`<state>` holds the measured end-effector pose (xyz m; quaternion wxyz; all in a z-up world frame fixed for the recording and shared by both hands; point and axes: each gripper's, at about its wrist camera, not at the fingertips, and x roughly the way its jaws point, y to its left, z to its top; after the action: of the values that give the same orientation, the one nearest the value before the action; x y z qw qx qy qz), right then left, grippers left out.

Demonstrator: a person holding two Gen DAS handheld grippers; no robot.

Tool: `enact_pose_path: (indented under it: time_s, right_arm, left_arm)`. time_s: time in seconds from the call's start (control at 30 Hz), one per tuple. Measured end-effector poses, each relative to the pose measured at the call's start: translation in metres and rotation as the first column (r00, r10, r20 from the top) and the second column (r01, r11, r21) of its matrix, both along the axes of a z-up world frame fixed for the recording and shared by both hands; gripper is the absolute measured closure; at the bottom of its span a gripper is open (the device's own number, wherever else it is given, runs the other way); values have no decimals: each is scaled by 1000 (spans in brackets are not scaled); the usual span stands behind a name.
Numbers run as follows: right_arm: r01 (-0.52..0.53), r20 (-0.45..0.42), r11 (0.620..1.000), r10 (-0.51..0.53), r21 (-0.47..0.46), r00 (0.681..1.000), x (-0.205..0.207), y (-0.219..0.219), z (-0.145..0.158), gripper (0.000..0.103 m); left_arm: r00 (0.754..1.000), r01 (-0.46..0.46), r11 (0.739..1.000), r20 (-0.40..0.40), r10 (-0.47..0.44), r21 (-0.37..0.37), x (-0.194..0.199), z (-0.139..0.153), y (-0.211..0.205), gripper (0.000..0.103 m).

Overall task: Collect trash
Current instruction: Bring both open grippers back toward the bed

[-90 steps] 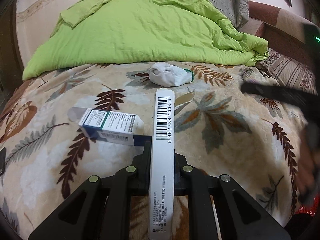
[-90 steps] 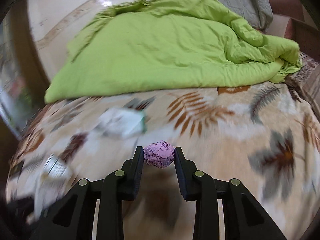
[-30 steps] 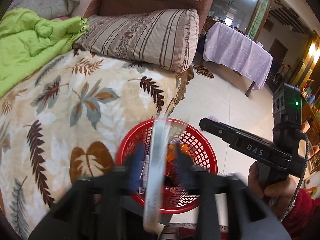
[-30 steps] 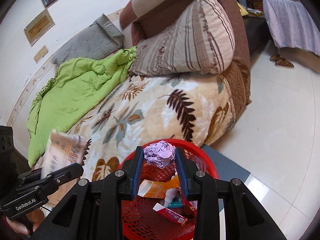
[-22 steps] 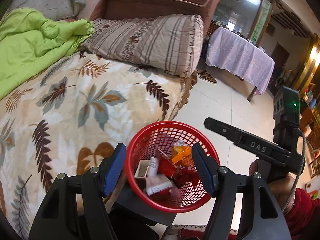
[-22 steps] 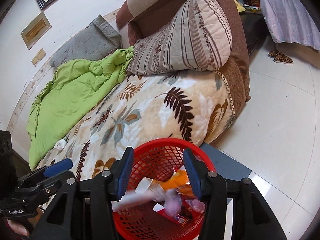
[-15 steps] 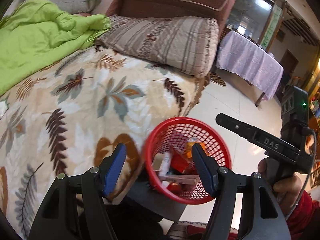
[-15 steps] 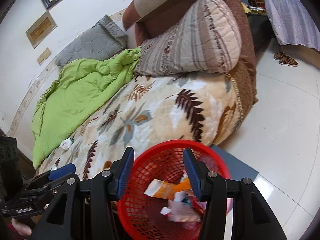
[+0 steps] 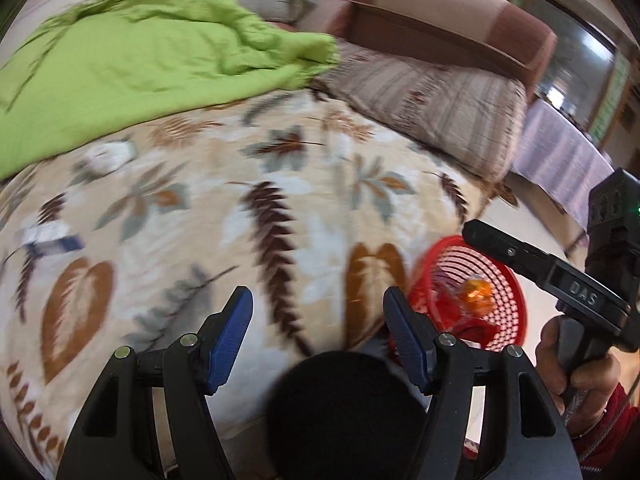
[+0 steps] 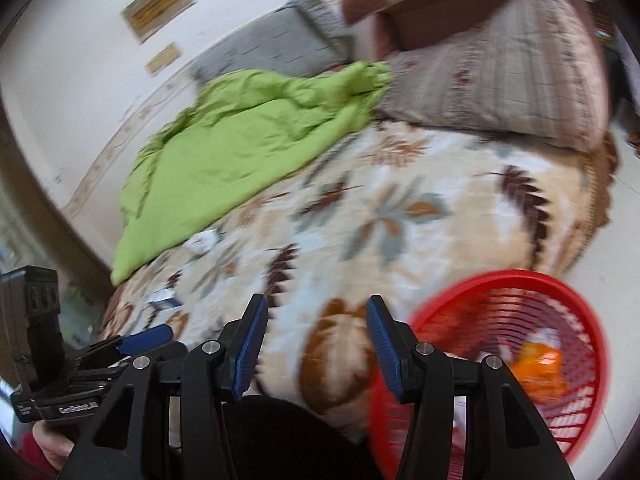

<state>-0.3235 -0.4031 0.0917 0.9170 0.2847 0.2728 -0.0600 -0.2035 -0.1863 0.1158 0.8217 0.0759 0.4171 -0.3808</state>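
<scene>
Both cameras are swinging off the red basket back toward the bed; the carton and the pink wad are gone from the jaws. Left gripper and right gripper are standing open, empty. Remaining trash is lying far left: blue-white box, light, crushable, best pinched across its narrow sides; white crumpled wad, soft.

A red mesh basket is standing upright on the floor, just beside the bed's corner, holding an orange wrapper and other blurred scraps. On the leaf-patterned cover, a crumpled white wad is lying near the green quilt, and a blue-and-white box is lying flat, well apart from the basket.
</scene>
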Motion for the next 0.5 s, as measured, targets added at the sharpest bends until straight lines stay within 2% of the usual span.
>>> enact_pose_path:
  time_s: [0.13, 0.23, 0.37, 0.5]
  right_arm:
    - [-88, 20, 996, 88, -13, 996, 21, 32, 8, 47]
    - [-149, 17, 989, 150, -20, 989, 34, 54, 11, 45]
    - [-203, -14, 978, 202, -48, 979, 47, 72, 7, 45]
    - [-211, -46, 976, 209, -46, 977, 61, 78, 0, 45]
  left_arm:
    - [997, -67, 998, 25, 67, 8, 17, 6, 37, 36]
    - [993, -99, 994, 74, 96, 42, 39, 9, 65, 33]
    - [978, -156, 983, 157, 140, 97, 83, 11, 104, 32]
    - [970, -210, 969, 155, 190, 128, 147, 4, 137, 31]
